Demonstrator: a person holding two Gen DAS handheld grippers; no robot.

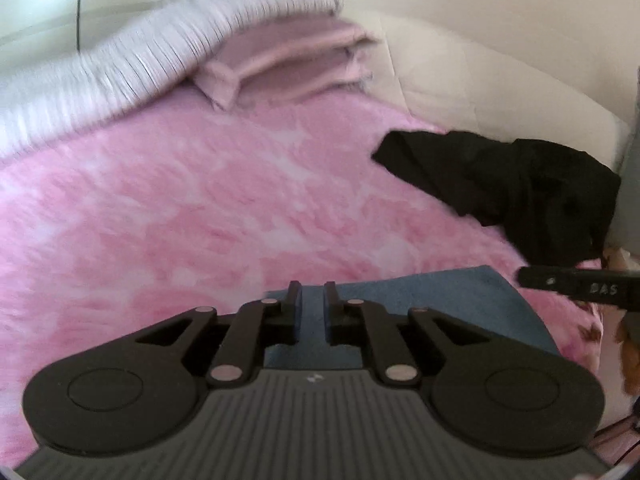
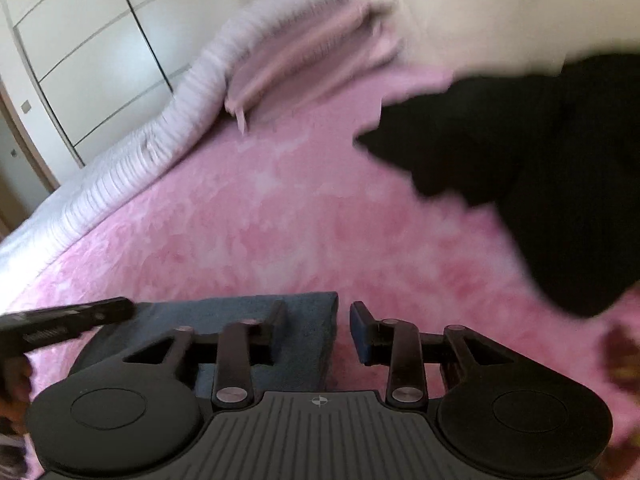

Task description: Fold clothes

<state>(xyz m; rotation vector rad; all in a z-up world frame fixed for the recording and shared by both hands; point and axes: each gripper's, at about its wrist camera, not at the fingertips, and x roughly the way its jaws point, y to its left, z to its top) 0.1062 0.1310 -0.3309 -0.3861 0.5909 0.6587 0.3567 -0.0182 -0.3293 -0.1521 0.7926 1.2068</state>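
Blue cloth (image 1: 436, 292) lies beneath both downward-tilted grippers: left gripper (image 1: 313, 294) barely parted, right gripper (image 2: 318, 316) spread, neither pinching.

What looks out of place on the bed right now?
The black garment lies crumpled and unfolded at the pink blanket's far right edge, unlike the neatly folded blue cloth near the grippers and the folded pink stack at the back. Nothing looks spilled or damaged.
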